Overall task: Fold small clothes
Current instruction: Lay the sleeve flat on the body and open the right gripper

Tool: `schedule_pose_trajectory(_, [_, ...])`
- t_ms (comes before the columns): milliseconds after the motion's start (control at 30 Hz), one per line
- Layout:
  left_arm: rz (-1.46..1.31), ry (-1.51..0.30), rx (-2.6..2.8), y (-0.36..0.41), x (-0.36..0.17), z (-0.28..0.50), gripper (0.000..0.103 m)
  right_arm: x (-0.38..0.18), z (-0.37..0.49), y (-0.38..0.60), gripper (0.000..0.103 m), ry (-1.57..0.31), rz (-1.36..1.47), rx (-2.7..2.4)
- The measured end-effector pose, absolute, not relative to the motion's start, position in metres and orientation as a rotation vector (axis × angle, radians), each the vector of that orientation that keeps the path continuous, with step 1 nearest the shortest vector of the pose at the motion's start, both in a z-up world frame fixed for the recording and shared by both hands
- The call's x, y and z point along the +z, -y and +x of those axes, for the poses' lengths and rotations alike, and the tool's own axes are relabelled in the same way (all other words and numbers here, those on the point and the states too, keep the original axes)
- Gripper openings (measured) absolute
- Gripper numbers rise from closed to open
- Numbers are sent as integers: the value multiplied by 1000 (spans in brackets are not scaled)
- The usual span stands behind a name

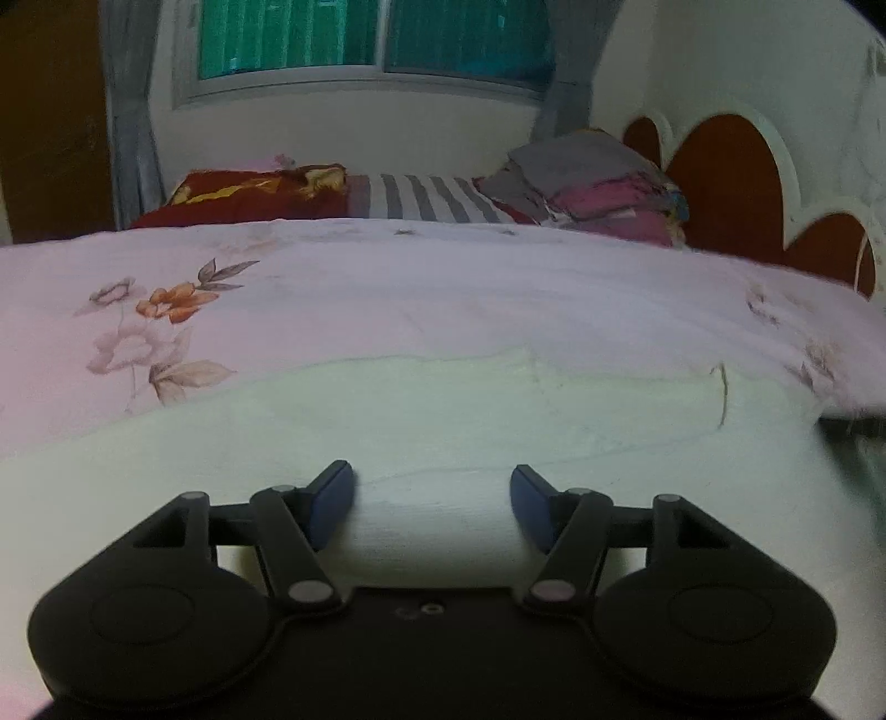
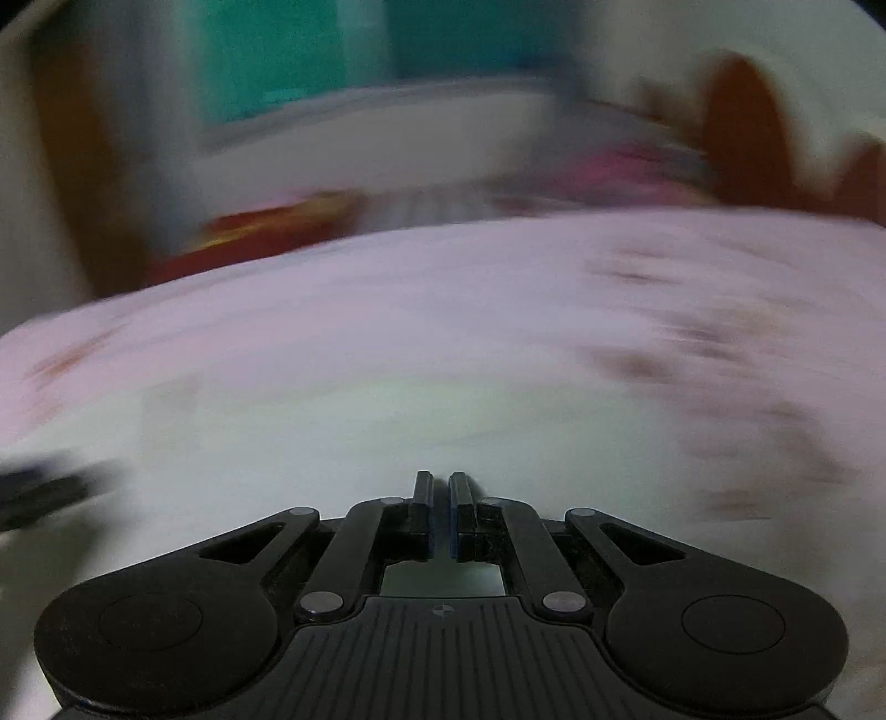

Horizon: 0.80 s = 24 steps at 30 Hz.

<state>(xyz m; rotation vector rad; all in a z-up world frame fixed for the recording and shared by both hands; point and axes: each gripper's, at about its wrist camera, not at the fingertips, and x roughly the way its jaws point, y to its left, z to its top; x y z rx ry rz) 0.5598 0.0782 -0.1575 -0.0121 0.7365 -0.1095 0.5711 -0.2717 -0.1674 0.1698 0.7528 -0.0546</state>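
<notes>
A pale garment point(image 1: 443, 421) is seen spread flat on the near part of the floral bedspread point(image 1: 387, 288), apparently unfolded. The left gripper point(image 1: 432, 498) is held spread; the right gripper point(image 2: 441, 498) is pressed together, empty.

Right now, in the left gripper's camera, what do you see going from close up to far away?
left gripper → white garment → pink flowered bedsheet → striped pillow → window.
</notes>
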Motion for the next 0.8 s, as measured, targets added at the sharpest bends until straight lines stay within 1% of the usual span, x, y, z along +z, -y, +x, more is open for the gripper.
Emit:
schedule_pose_trajectory(100, [24, -737, -107, -70, -153, 558, 62, -165, 592, 312, 2, -780, 248, -111])
schedule_pose_trajectory(200, [18, -690, -134, -59, -142, 554, 62, -161, 594, 312, 2, -797, 221, -97])
schedule_pose_trajectory(300, [38, -735, -150, -53, -148, 550, 63, -163, 586, 311, 2, -812, 237, -111])
schedule_pose_trajectory(367, [41, -746, -157, -57, -156, 547, 63, -162, 565, 308, 2, -814, 245, -106])
schedule_pose_trajectory(467, [60, -730, -150, -57, -144, 535, 63, -161, 537, 301, 2, -808, 205, -100])
schedule_pose_trajectory(533, [30, -696, -181, -58, -137, 523, 70, -151, 516, 296, 2, -790, 202, -88])
schedule_pose_trajectory(567, [33, -706, -187, -56, -138, 521, 74, -147, 506, 295, 2, -781, 213, -81])
schedule_pose_trajectory(633, [55, -769, -175, -52, -148, 520, 69, -152, 497, 290, 2, -815, 202, -79])
schedule_pose_trajectory(733, [28, -739, -175, -56, -143, 509, 70, -153, 490, 288, 2, -831, 195, -105])
schedule_pose_trajectory(800, [42, -752, -179, -55, -145, 509, 73, -143, 482, 289, 2, -794, 220, -98])
